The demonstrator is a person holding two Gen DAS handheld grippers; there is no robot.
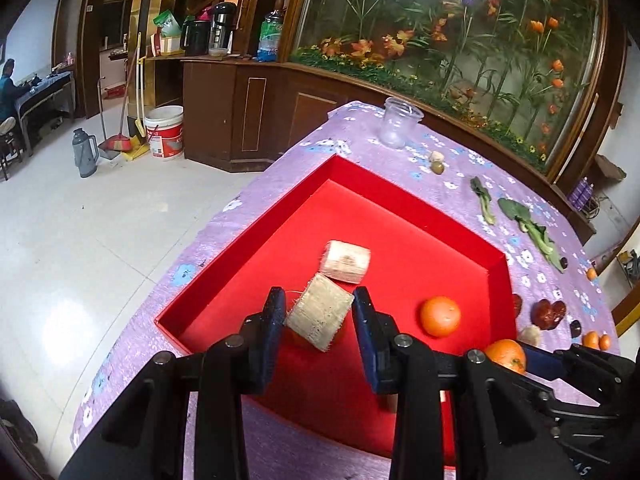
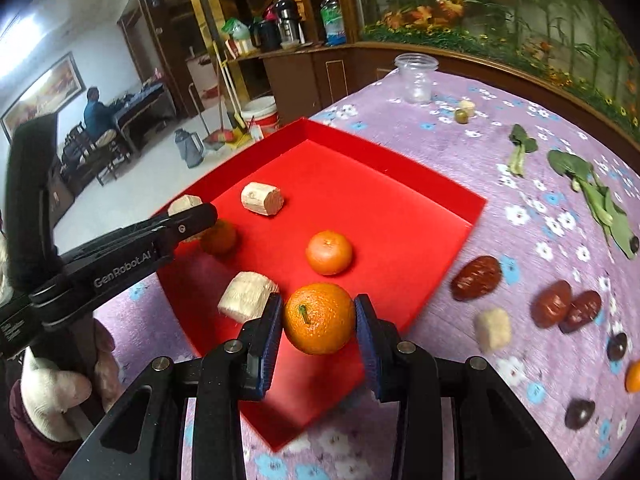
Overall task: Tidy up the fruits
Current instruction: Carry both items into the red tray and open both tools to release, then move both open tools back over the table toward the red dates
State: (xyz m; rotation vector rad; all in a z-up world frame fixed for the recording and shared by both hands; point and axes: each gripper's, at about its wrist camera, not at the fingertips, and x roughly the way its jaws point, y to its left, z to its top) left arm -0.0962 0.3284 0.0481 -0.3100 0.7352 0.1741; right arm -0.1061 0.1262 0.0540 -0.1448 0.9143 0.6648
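Left tool (image 1: 319,312) grips a pale sugarcane chunk (image 1: 319,317) above the red tray (image 1: 256,232). Right tool (image 2: 319,318) clamps a mandarin (image 2: 319,319) over the tray's near corner. Another mandarin (image 2: 329,252) lies at 12 o'clock; dates (image 2: 476,278) rest on the bench (image 2: 520,360) at 2 o'clock.

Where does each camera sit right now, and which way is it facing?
Left wrist: on the left gripper, angled down into the red tray; its jaws hold a cane piece; the right gripper shows at lower right.
Right wrist: on the right gripper, angled down at the tray edge; its jaws hold an orange; the left gripper and hand show at left.
Shared: tray, loose orange, jar.
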